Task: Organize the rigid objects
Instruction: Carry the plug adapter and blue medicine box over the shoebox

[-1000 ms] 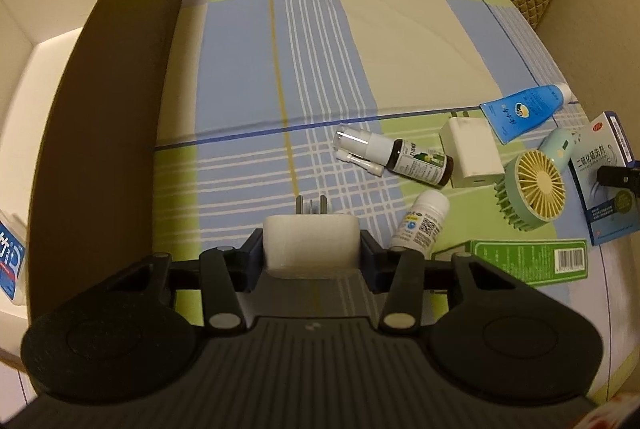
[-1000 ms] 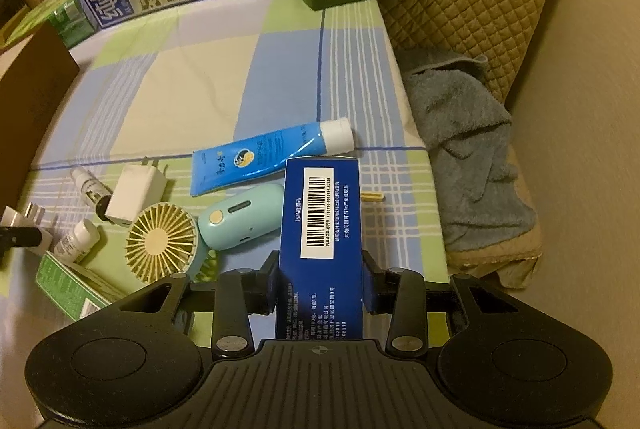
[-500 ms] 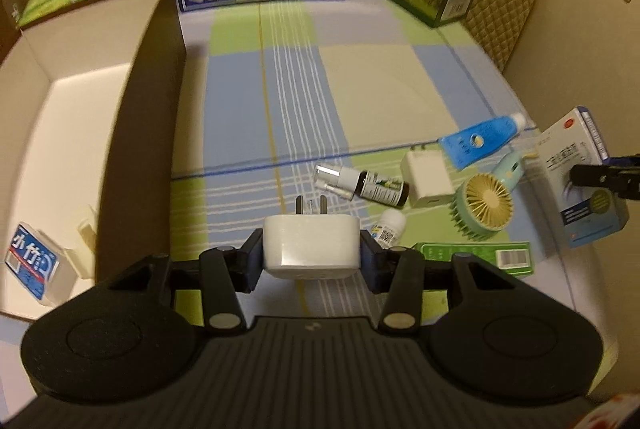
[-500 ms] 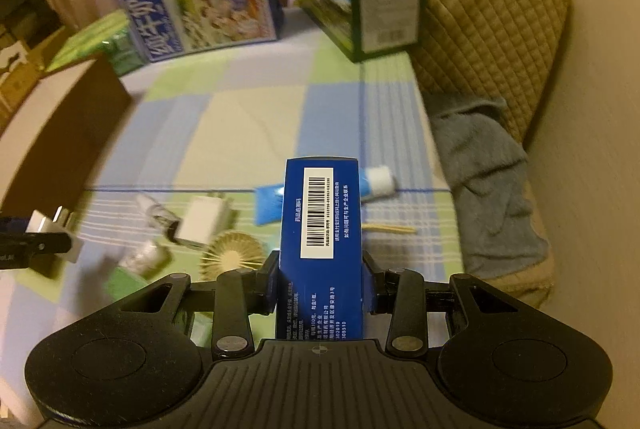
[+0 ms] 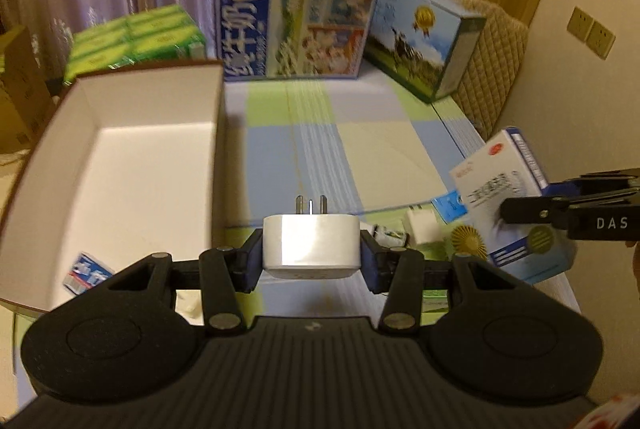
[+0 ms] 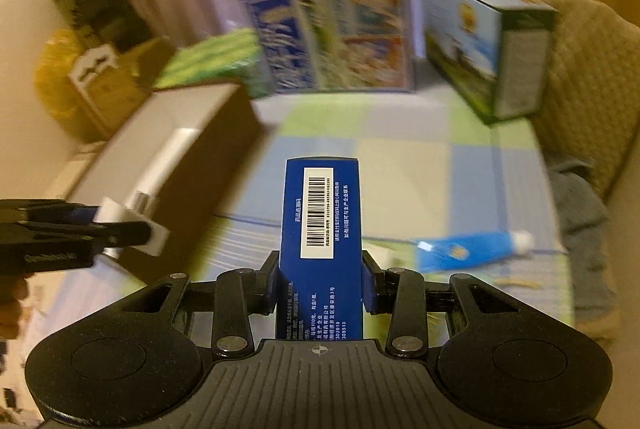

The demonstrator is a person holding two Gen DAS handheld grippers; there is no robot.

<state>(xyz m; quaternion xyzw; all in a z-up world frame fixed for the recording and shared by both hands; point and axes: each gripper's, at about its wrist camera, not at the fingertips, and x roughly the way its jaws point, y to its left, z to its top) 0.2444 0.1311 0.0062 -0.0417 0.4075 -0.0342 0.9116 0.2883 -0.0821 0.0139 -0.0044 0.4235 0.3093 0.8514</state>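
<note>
Rigid objects are split between an open cardboard box (image 5: 132,165) at the left of the checked bed sheet (image 5: 360,149) and a loose cluster at its right. Above the sheet, the right gripper (image 6: 320,281) has its jaws clamped on a blue medicine carton (image 6: 320,229). Beside the box, the left gripper (image 5: 311,261) pinches a white plug adapter (image 5: 311,245), prongs forward.

Motion blur smears the print on the milk cartons (image 6: 332,37) in the right wrist view. The left gripper's body hides part of the green box (image 5: 434,299) and small bottle (image 5: 390,237); the cardboard box's (image 5: 120,165) near corner lies behind it.
</note>
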